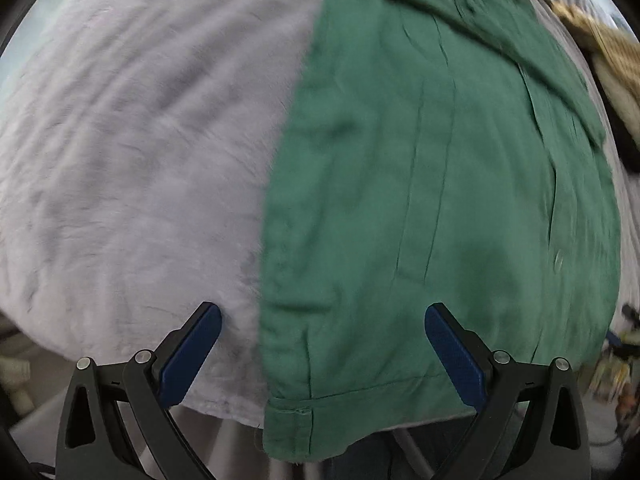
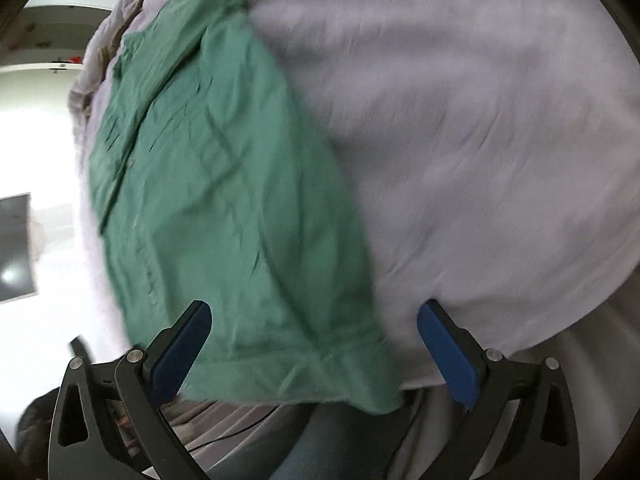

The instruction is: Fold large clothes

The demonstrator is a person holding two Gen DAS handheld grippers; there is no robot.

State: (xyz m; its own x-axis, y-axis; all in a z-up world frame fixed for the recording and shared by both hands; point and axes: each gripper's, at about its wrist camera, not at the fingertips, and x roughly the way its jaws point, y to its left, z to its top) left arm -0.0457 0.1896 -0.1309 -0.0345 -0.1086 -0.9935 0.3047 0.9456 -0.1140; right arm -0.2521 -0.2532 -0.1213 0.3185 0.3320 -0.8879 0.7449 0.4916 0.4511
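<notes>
Pale lilac bedsheet covers the bed; bright white wall (overexposed) bears a dark screen.

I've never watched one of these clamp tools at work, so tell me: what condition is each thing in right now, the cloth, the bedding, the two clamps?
green garment: lying flat, creased, near hem hanging over the edge.
pale sheet: spread out beneath the garment, wrinkled.
left gripper: jaws wide open, holding nothing, over the garment's hem.
right gripper: jaws wide open, holding nothing, over the hem.
</notes>
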